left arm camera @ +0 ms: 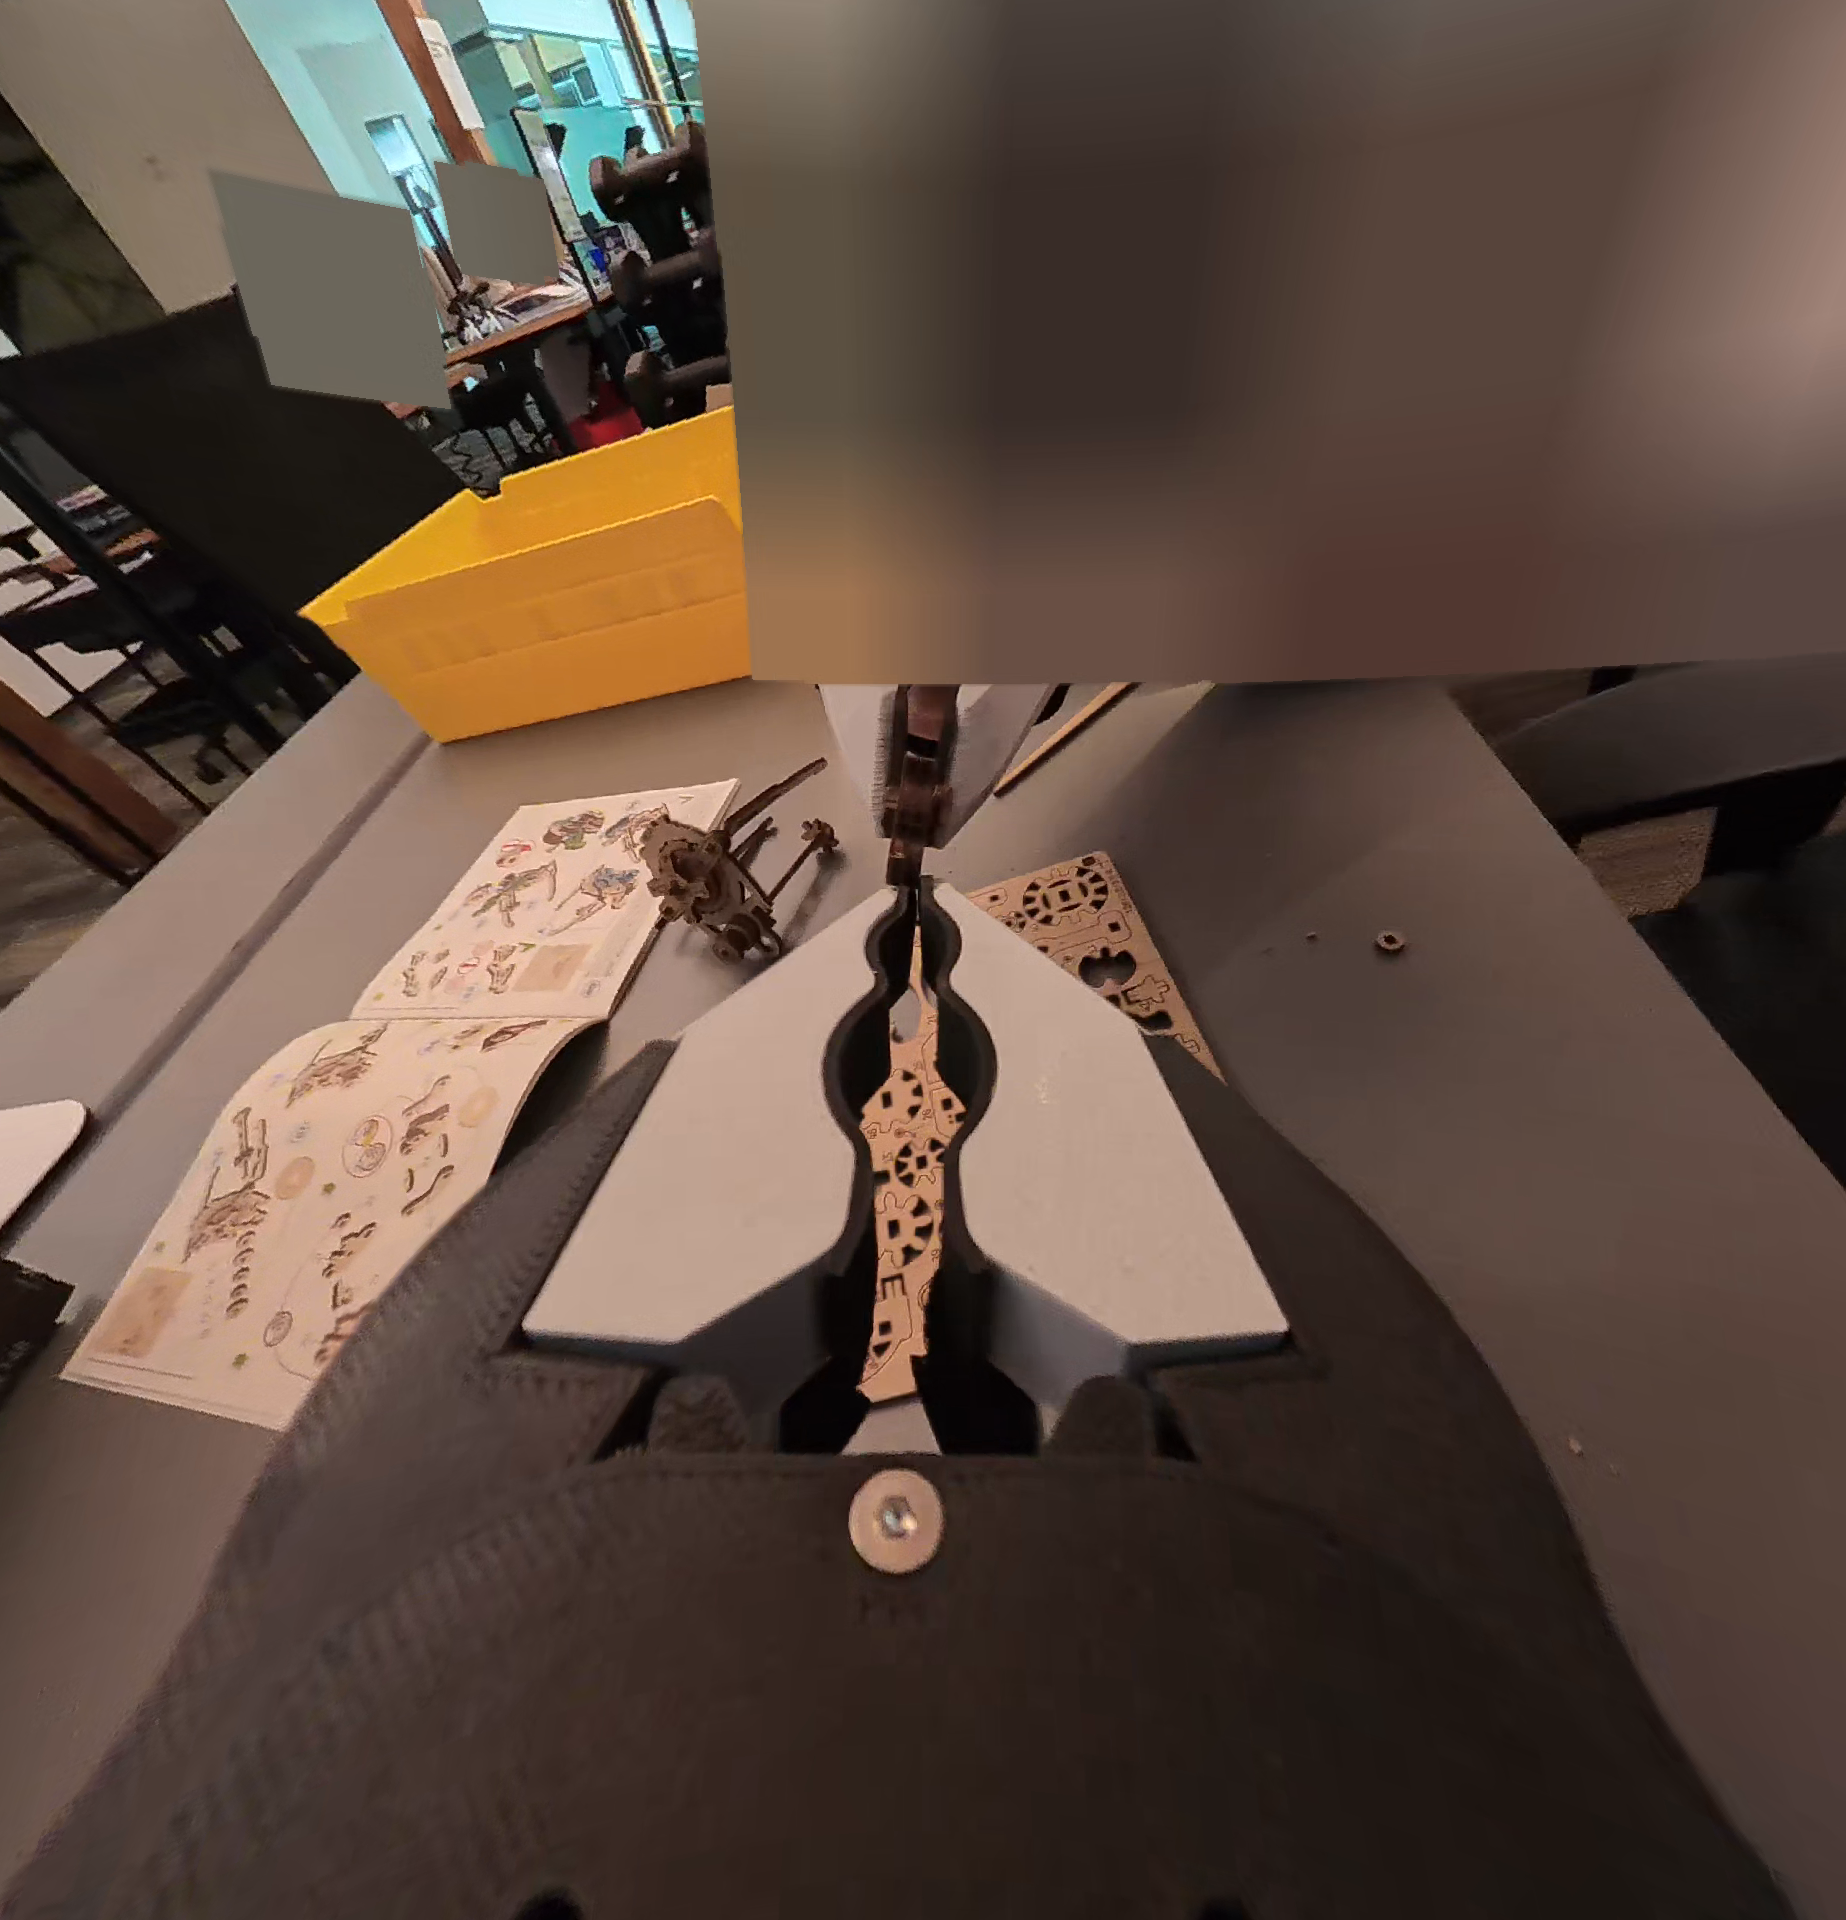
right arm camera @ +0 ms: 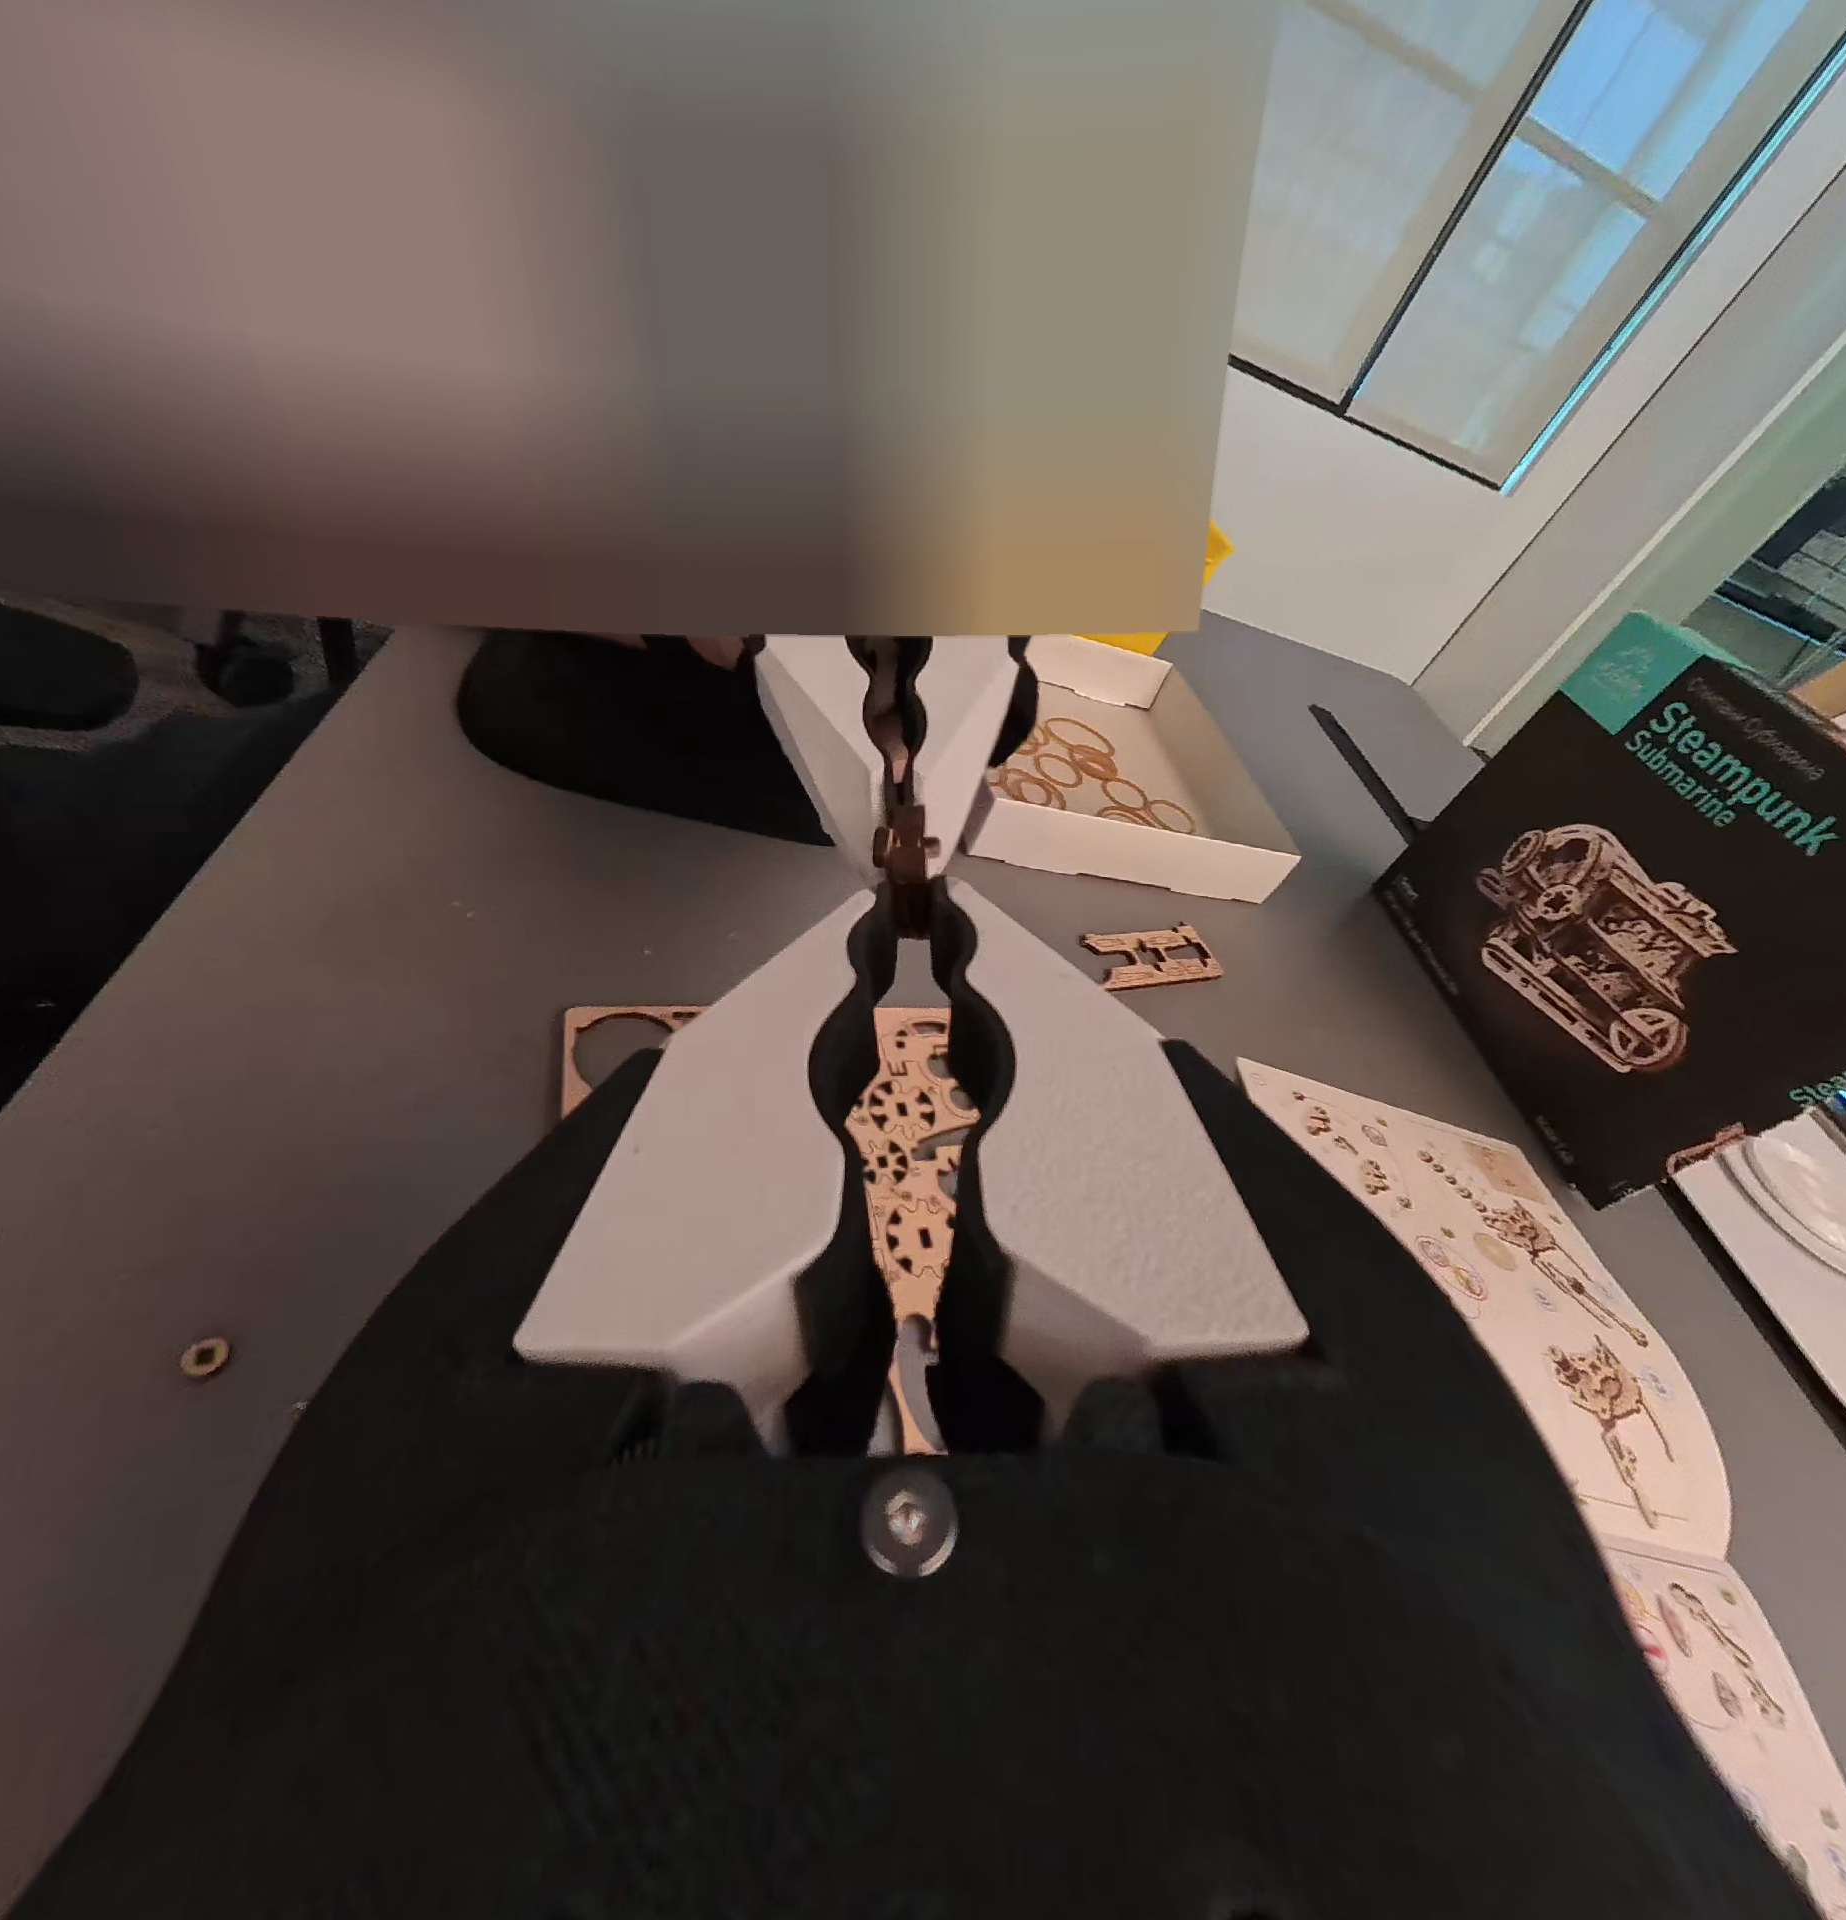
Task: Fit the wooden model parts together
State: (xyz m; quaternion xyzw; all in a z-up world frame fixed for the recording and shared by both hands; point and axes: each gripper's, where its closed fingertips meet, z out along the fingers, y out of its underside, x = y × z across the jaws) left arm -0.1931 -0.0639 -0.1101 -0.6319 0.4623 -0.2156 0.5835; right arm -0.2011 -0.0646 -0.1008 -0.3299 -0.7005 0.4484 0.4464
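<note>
My left gripper [left arm camera: 914, 891] is shut on a small dark wooden part [left arm camera: 911, 821] at its tips. My right gripper [right arm camera: 906, 906] faces it tip to tip and is shut on a small dark wooden part [right arm camera: 906, 847] too. The two parts meet in the narrow gap between the grippers, above the grey table [left arm camera: 1418, 1091]. Where one part ends and the other begins is hard to tell. The right gripper shows opposite in the left wrist view [left arm camera: 934, 727], the left gripper in the right wrist view [right arm camera: 898, 727]. A partly built dark wooden model [left arm camera: 711, 883] lies on the table to the left.
A plywood sheet with gear cut-outs [left arm camera: 1095, 925] lies under the grippers. An open instruction booklet [left arm camera: 431, 1039] and a yellow bin [left arm camera: 566, 592] are at the left. A white tray of rings [right arm camera: 1106, 810], a plywood offcut [right arm camera: 1158, 956] and the kit's black box [right arm camera: 1625, 935] show in the right wrist view. Only a small space, under 4 cm, lies between the two pairs of fingers. From either gripper's tips it is about 15 cm to the partly built dark wooden model [left arm camera: 711, 883].
</note>
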